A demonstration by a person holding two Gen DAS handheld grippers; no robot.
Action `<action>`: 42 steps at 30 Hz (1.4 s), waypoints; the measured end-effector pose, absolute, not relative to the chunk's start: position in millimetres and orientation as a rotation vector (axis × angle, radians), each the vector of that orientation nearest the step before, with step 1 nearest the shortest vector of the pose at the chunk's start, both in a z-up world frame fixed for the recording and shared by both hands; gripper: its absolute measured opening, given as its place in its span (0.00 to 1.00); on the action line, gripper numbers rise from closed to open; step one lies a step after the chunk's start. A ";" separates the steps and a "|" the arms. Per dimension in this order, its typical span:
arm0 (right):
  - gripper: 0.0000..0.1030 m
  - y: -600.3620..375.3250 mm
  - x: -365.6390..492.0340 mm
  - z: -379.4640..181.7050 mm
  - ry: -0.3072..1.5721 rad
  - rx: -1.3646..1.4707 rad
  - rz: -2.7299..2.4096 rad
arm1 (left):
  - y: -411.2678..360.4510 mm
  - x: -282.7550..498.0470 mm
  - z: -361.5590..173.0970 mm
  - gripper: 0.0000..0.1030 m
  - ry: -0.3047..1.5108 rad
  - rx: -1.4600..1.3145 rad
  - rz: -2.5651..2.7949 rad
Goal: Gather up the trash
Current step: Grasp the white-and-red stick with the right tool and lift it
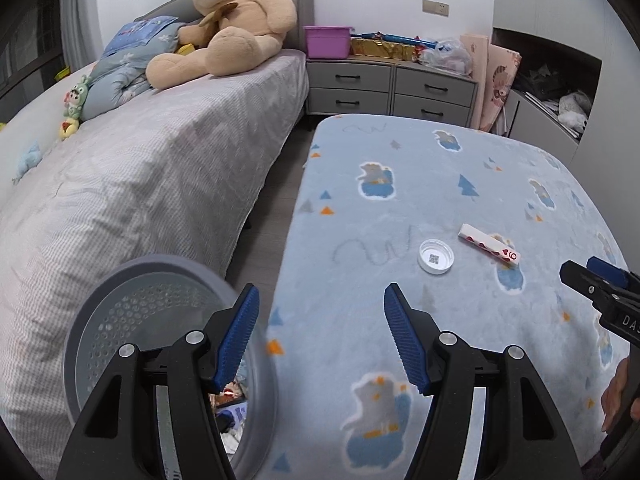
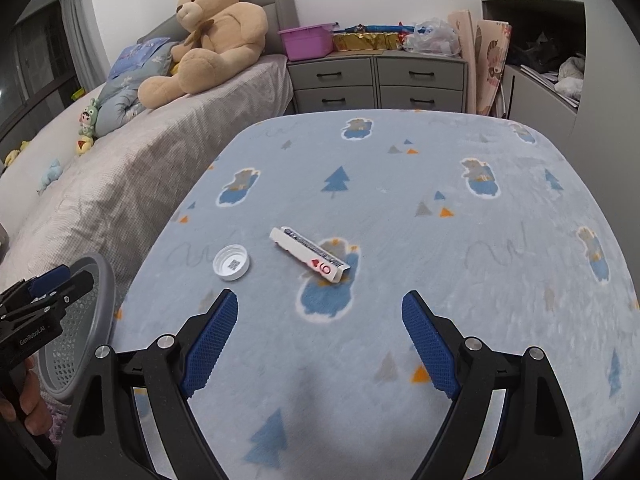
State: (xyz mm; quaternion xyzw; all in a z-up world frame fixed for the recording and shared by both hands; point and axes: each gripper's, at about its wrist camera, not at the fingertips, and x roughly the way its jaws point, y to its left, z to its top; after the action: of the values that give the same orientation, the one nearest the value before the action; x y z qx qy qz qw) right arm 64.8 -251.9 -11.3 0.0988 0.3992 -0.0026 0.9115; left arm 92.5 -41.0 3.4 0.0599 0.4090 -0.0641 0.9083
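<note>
White plastic bottle cap (image 2: pixel 231 263) lies open side up on the blue fleece-covered counter (image 2: pixel 400 208), near a small white carton (image 2: pixel 310 255) lying flat to its right. We find both apart from either claw. Our right claw (image 2: pixel 320 312) stands wide and empty just short of them. Our left claw (image 1: pixel 318 304) gapes empty beside the grey perforated bin (image 1: pixel 160 320), which holds scraps.

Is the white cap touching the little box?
Apart. In the right wrist view, a strip of blue blanket shows plainly between the cap and the box.
</note>
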 end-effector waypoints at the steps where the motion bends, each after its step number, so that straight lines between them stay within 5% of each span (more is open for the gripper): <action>1: 0.80 -254.1 68.2 -13.3 0.828 0.203 -0.005 | -45.3 95.9 2.0 0.61 0.845 0.132 -0.135; 31: 0.74 -241.4 169.9 -80.2 0.976 0.039 0.047 | -63.8 130.1 -56.2 0.61 0.965 0.095 -0.132; 42: 0.34 -243.7 168.2 -76.8 0.957 0.018 0.040 | -79.8 130.2 -54.3 0.60 0.957 0.108 -0.146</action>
State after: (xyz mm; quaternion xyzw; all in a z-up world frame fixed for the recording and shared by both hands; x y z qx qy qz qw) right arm 168.2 -243.7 -76.8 0.0085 0.4602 0.0194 0.8875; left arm 130.2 -79.8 -54.3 0.0520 0.4599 -0.0699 0.8837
